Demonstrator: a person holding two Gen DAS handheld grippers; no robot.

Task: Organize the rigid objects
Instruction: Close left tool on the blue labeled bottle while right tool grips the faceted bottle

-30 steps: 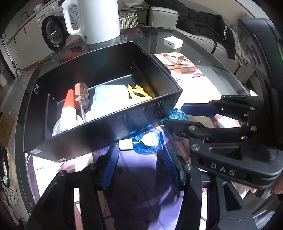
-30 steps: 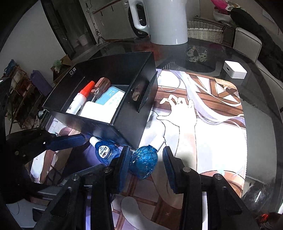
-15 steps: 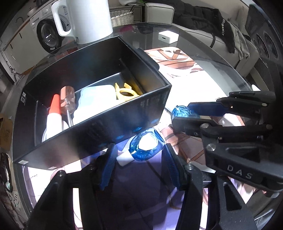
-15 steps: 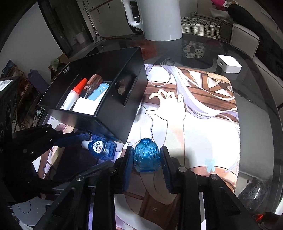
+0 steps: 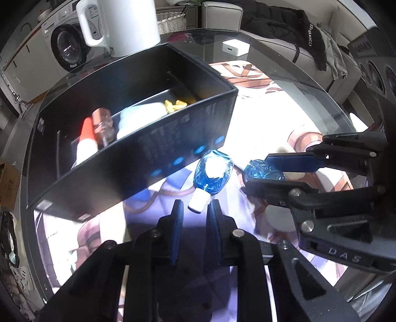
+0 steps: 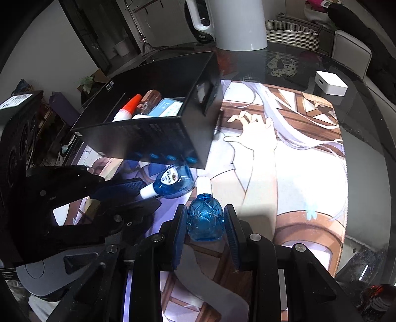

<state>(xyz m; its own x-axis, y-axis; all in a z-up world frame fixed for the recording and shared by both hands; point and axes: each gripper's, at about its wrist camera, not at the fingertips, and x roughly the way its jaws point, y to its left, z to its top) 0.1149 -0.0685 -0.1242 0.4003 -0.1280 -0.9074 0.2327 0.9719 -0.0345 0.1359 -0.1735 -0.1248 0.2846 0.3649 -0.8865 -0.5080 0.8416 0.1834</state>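
Note:
A black box holds a red-capped glue bottle, a brown-handled tool, a pale blue case and a yellow piece. Two small blue bottles with white caps sit on the printed mat by its near corner. My right gripper is shut on one blue bottle. My left gripper is narrowed around the white cap of the other blue bottle, which lies on its side.
A white kettle stands behind the box. A small white cube sits far right on the glass table. The printed mat spreads to the right. A wicker basket and sofa lie beyond.
My right gripper closed on its blue bottle and stood it upright. My left gripper drew back and narrowed around the other bottle's cap; that bottle now lies with its cap toward me.

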